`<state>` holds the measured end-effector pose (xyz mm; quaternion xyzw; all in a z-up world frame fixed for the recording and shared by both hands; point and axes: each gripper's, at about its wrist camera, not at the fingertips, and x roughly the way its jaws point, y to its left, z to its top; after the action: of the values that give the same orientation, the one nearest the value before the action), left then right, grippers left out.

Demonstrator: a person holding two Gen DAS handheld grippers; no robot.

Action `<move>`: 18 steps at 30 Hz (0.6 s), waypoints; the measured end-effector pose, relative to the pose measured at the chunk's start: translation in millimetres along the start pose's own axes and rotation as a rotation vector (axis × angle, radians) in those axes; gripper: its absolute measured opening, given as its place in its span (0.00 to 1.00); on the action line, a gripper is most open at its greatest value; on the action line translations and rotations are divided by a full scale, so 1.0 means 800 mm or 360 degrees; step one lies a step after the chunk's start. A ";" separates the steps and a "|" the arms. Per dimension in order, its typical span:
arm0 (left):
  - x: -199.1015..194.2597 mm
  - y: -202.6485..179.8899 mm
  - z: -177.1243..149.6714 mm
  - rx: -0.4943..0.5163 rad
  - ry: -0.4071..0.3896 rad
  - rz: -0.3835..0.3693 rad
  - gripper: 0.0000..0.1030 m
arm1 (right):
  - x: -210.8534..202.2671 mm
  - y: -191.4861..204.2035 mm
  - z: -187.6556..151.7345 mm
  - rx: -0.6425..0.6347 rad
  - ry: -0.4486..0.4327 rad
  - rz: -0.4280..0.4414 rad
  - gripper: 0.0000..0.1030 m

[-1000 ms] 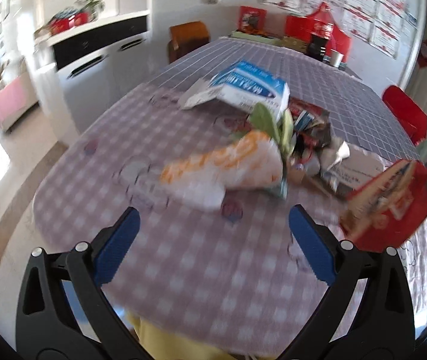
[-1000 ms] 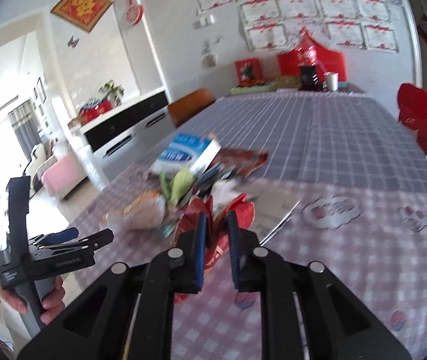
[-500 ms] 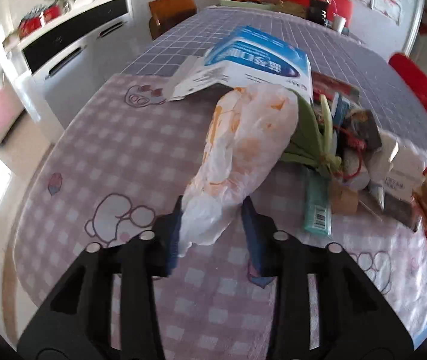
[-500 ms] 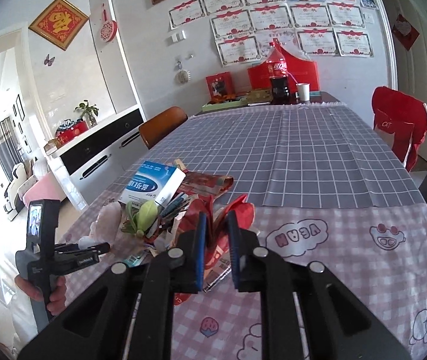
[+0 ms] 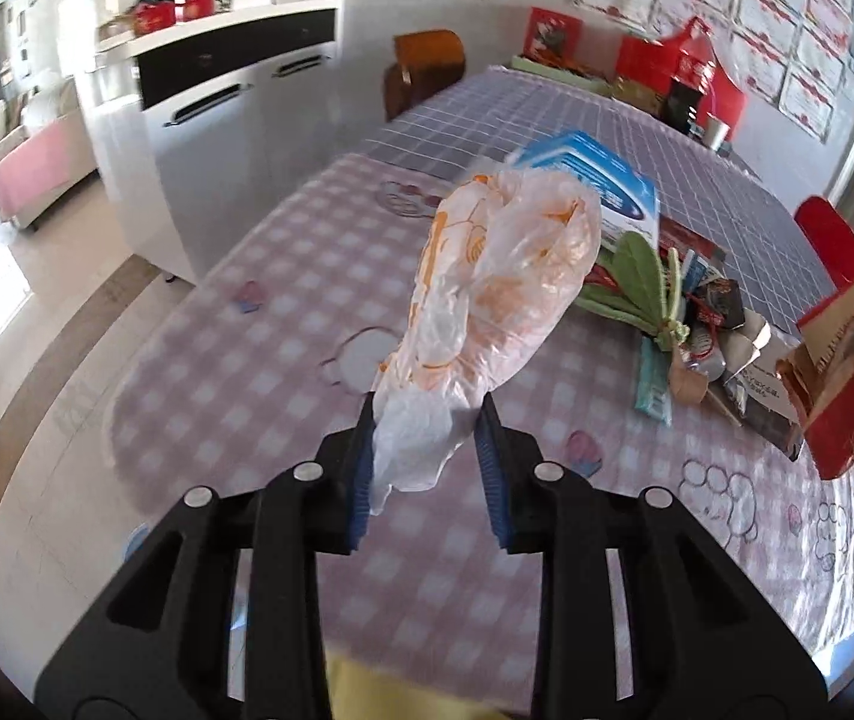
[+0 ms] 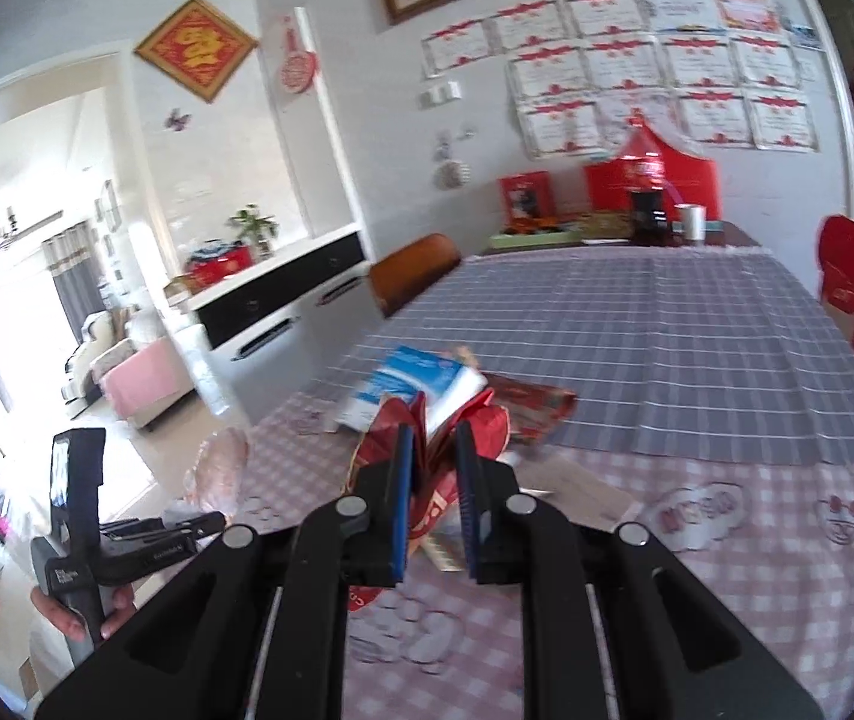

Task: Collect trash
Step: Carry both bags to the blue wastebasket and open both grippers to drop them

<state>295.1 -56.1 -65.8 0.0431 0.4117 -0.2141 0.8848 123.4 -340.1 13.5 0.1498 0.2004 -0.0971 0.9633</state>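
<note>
Left gripper [image 5: 427,450] jaws closing on the crumpled plastic bag [image 5: 487,282], lifted above the desk [image 5: 258,396]. It's light, floppy, slippery, so pinch bunched folds. Right gripper [image 6: 434,480] clamps the red carton [image 6: 427,456].

left hand-held gripper [image 5: 427,438]: jaws closing on plastic bag [image 5: 487,288], frame centre | bench [image 5: 246,384]: checked cloth | trash pile [image 5: 685,312]: right | red carton [image 5: 847,384]: right edge

Materials and finishes
Plastic bag [image 5: 487,300]: thin, crinkled, translucent film. Red carton [image 5: 847,372]: printed card, torn matt edge. Tablecloth [image 5: 258,324]: checked fabric. Gripper pads [image 5: 362,468]: blue, ribbed
</note>
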 end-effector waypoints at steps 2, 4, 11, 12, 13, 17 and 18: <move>-0.012 0.013 -0.009 -0.0030 -0.0021 0.0043 0.29 | 0.006 0.022 0.000 -0.0030 0.0009 0.0064 0.13; -0.026 0.031 -0.017 -0.0092 -0.0032 0.0048 0.29 | 0.015 0.048 -0.002 -0.0060 0.0024 0.0148 0.13; -0.066 0.099 -0.044 -0.0215 -0.0079 0.0185 0.29 | 0.051 0.148 -0.008 -0.0163 0.0101 0.0407 0.13; -0.071 0.110 -0.048 -0.0239 -0.0083 0.0205 0.29 | 0.056 0.162 -0.009 -0.0177 0.0113 0.0436 0.13; -0.076 0.118 -0.053 -0.0256 -0.0086 0.0225 0.29 | 0.062 0.177 -0.012 -0.0193 0.0129 0.0470 0.13; -0.098 0.163 -0.073 -0.0360 -0.0097 0.0313 0.29 | 0.083 0.237 -0.028 -0.0267 0.0201 0.0595 0.13; -0.105 0.177 -0.079 -0.0394 -0.0102 0.0338 0.29 | 0.090 0.257 -0.035 -0.0293 0.0226 0.0630 0.13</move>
<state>261.1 117.0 -58.4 -0.0298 0.3997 -0.0682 0.9136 229.2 -148.0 10.5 0.1042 0.2424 0.1234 0.9566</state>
